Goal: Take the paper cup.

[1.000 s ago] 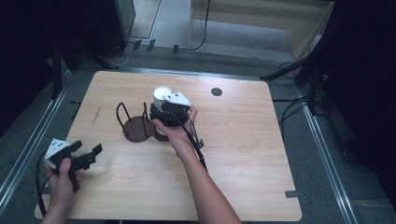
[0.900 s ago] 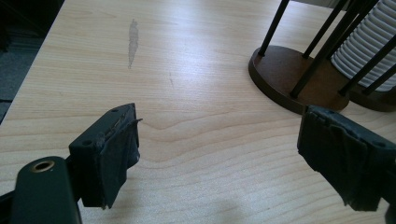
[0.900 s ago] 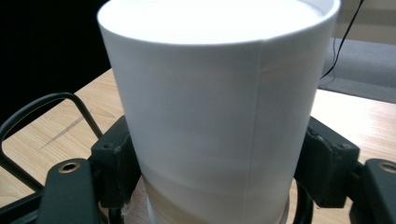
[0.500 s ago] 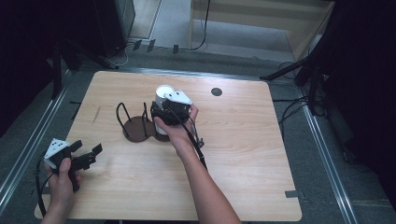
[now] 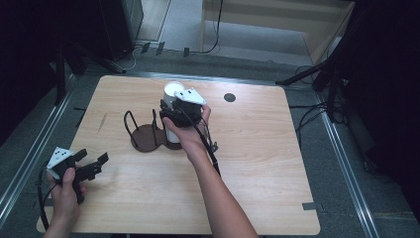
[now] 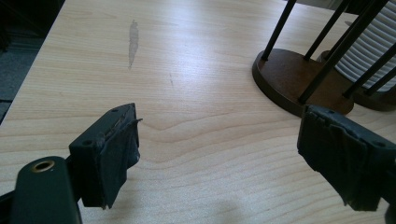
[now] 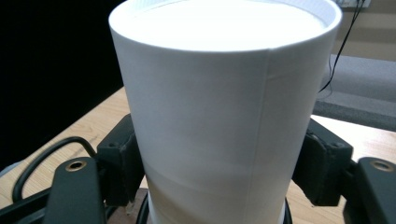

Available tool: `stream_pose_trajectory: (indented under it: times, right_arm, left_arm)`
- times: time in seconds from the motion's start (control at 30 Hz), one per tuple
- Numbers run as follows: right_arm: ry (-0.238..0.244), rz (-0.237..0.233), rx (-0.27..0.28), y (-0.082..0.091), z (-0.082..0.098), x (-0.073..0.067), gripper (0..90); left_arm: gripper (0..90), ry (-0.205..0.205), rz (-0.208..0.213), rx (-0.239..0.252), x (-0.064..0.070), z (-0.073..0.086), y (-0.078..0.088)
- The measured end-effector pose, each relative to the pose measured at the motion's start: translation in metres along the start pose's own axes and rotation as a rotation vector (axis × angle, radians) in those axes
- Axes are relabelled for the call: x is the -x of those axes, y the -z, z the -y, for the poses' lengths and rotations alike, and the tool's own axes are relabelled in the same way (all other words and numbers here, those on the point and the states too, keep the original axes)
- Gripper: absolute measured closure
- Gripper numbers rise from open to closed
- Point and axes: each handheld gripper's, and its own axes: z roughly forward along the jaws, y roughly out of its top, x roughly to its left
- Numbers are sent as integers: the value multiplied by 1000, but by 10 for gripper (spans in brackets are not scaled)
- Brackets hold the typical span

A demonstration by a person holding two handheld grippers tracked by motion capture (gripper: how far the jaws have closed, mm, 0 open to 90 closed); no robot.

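The left tool (image 5: 93, 162) sits near the tabletop's (image 5: 257, 163) near left corner, gripped in a hand (image 5: 64, 191), its jaws spread with nothing between them; in the left gripper view they frame bare wood with a dull streak (image 6: 133, 42) farther off. The right tool (image 5: 171, 115) is near the middle of the tabletop, toward the far edge, held by a hand (image 5: 193, 134) on a long forearm. Its jaws have just been closing and now pinch one white cup (image 7: 224, 116) at its sides, the pads pressed against the wall. The cup stands upright in one dark brown rack (image 5: 148, 136) with thin black wire loops (image 5: 130, 121). No writing or label can be read on the cup. One small black disc (image 5: 229, 97) lies near the far right corner.
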Motion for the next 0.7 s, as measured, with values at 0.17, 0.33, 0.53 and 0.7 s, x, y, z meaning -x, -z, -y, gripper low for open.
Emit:
stream_pose_trajectory:
  times: [0.17,0.33,0.53,0.7]
  right_arm:
    - [-31,-20,19,5,-8,1,285]
    - [-21,-17,38,11,-17,1,294]
    - [-13,-5,62,18,-26,-1,302]
    - [-23,-11,98,26,-32,-2,302]
  left_arm:
    - [132,-1,0,-1,0,0,0]
    - [132,-3,0,1,0,0,0]
    - [133,1,-1,3,0,0,0]
    - [133,0,-1,3,0,0,0]
